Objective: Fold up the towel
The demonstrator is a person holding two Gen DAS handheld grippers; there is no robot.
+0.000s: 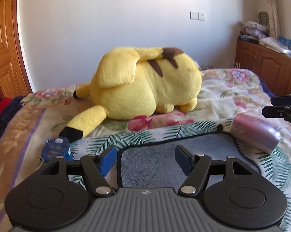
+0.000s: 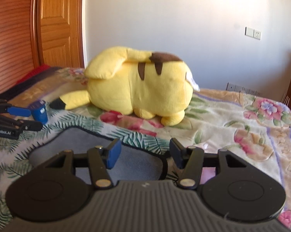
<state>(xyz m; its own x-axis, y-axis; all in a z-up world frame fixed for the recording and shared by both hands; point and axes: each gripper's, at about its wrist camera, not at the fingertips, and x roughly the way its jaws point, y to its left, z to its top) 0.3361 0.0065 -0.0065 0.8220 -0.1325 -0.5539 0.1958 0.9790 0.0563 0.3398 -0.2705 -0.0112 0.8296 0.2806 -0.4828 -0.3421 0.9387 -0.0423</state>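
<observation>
Left claw: the left claw (image 1: 146,159) is spread wide and holds nothing; it sits low over the near left part of the towel (image 1: 174,158), with the towel's dark-trimmed left edge running between its fingers. Its blue pad (image 1: 106,161) is over the leaf print just left of that edge. In the right wrist view the same claw (image 2: 32,118) comes in from the left, fingers apart.

Right claw: the right claw (image 2: 144,155) is also spread and pinches nothing; it sits over the towel's (image 2: 99,148) near right corner, left finger above the grey cloth, right finger beyond the trim. In the left wrist view only its finger ends (image 1: 281,106) show at the right edge.

Towel: grey-blue with a dark border, lying flat and unfolded on a leaf-print sheet (image 1: 186,130) on the bed (image 1: 232,89).

Plush: a yellow plush (image 1: 145,83) with brown stripes lies on the bed beyond the towel, well apart from both claws.

Blue can: a small blue can (image 1: 56,149) stands just left of the towel, near the left claw; it also shows in the right wrist view (image 2: 39,111).

Purple cylinder: a purple cylinder (image 1: 257,131) lies on its side at the towel's far right corner.

Room: wooden door (image 2: 56,23) at left, white wall with a switch plate (image 1: 197,16), and a wooden cabinet (image 1: 265,63) at right.
</observation>
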